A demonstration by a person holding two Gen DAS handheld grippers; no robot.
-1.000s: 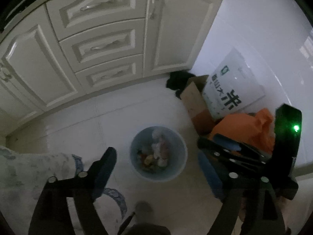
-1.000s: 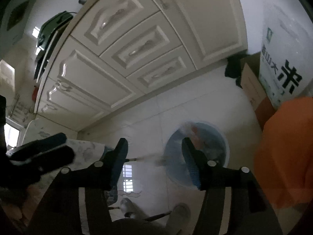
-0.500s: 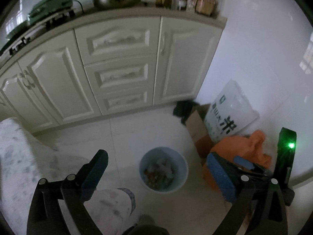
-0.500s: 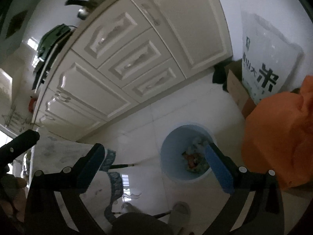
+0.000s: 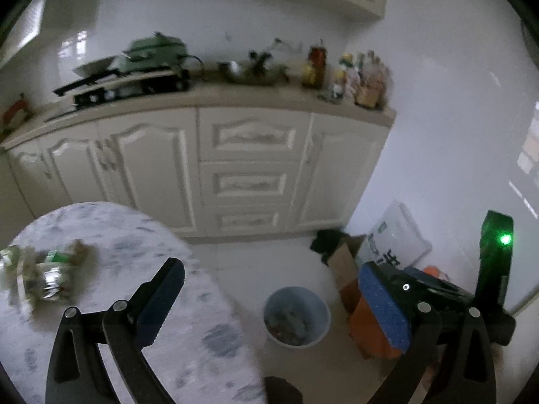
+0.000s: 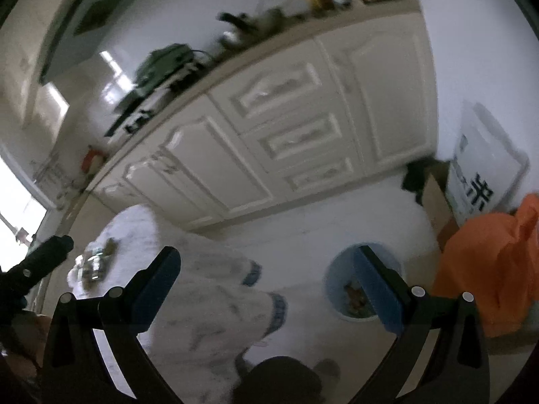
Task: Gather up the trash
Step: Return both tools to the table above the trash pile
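A pale blue bin (image 5: 286, 338) stands on the white floor, with scraps inside it. In the right wrist view the bin (image 6: 331, 282) shows partly behind one finger. My left gripper (image 5: 273, 303) is open and empty, high above the floor, between the table and the bin. My right gripper (image 6: 269, 289) is open just as wide and holds nothing. A blurred pile of wrappers and clear plastic (image 5: 43, 276) lies on the table's far left, and the pile (image 6: 94, 266) shows in the right wrist view too.
A round table with a mottled white cloth (image 5: 134, 235) fills the lower left. Cream cabinets (image 5: 249, 175) carry a cluttered counter. An orange bag (image 6: 488, 269), a cardboard box (image 5: 343, 266) and a printed white sack (image 6: 481, 175) crowd the floor right of the bin.
Both grippers have risen and drawn back from over the bin, and their views have tilted up to the counter. The right jaws have spread wide. The table and its trash have come into sight.
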